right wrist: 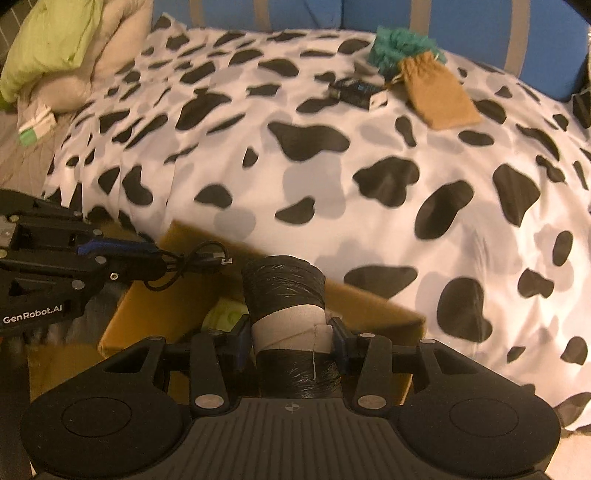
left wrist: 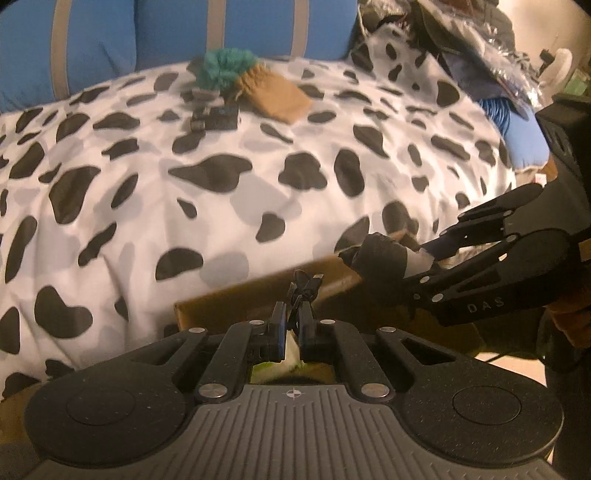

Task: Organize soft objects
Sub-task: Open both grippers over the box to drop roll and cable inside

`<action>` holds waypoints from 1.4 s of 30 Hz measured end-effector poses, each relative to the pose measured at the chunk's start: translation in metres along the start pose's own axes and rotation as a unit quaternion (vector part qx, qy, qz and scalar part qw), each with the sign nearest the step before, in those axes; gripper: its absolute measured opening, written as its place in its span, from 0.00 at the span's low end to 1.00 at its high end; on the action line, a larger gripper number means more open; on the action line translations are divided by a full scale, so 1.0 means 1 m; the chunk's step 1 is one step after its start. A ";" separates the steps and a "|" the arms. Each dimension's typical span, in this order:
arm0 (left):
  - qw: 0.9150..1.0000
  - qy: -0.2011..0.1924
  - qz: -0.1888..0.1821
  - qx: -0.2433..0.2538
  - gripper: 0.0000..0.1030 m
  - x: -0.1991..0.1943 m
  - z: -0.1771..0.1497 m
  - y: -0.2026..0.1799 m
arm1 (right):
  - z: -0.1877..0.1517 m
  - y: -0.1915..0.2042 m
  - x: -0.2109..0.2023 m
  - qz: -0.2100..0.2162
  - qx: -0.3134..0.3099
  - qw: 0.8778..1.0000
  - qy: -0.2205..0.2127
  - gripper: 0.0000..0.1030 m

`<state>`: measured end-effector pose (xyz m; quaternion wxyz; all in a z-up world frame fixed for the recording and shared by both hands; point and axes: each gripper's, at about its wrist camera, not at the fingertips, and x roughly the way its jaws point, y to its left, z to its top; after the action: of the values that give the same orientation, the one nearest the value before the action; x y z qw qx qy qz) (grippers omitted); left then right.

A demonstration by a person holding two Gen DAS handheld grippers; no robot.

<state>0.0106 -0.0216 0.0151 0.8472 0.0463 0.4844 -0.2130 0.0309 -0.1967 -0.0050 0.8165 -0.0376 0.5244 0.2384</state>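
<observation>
My left gripper [left wrist: 291, 319] is shut on a coiled black USB cable [left wrist: 304, 286] above an open cardboard box [left wrist: 229, 302]; it also shows in the right wrist view [right wrist: 147, 254] with the cable [right wrist: 195, 260]. My right gripper [right wrist: 291, 332] is shut on a black-and-white wrapped roll [right wrist: 286, 295] over the same box [right wrist: 369, 302]; it shows in the left wrist view [left wrist: 421, 258] holding the roll [left wrist: 384, 254]. On the cow-print blanket [right wrist: 332, 166] at the far side lie a teal fluffy item [right wrist: 395, 46], a tan drawstring pouch [right wrist: 436, 92] and a small dark item [right wrist: 356, 90].
A green-and-cream pillow [right wrist: 66, 48] lies at the far left. Blue cushions [left wrist: 155, 33] line the back. A heap of dark clothes and plastic [left wrist: 480, 40] sits at the far right. Something green lies inside the box [right wrist: 225, 315].
</observation>
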 end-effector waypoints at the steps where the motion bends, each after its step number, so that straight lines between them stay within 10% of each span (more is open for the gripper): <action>1: 1.000 0.007 0.000 0.000 0.06 0.002 -0.001 0.000 | -0.001 0.001 0.001 0.001 -0.001 1.000 0.005 0.45; 8: 0.998 0.055 -0.004 0.001 0.07 0.014 -0.006 -0.001 | -0.005 0.003 0.012 0.004 -0.004 0.999 0.042 0.47; 13: 0.997 0.076 0.020 0.009 0.11 0.022 -0.007 -0.003 | -0.004 0.000 0.013 -0.020 0.000 0.999 0.041 0.91; 18: 0.996 0.072 0.043 -0.016 0.48 0.021 -0.004 0.005 | -0.003 -0.001 0.017 -0.031 -0.005 0.998 0.051 0.95; 32: 0.992 0.090 0.080 -0.027 0.48 0.028 -0.001 0.009 | -0.001 -0.001 0.016 -0.045 -0.005 0.998 0.047 1.00; 36: 0.990 0.096 0.097 -0.027 0.69 0.030 -0.003 0.011 | -0.001 -0.002 0.017 -0.053 -0.004 0.997 0.050 1.00; 42: 0.992 0.087 0.091 -0.029 0.69 0.029 -0.001 0.011 | 0.000 -0.005 0.016 -0.060 0.003 0.997 0.043 1.00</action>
<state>0.0272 -0.0206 -0.0108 0.8187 0.0842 0.5560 -0.1163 0.0382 -0.1952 -0.0195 0.8062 -0.0770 0.5564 0.1859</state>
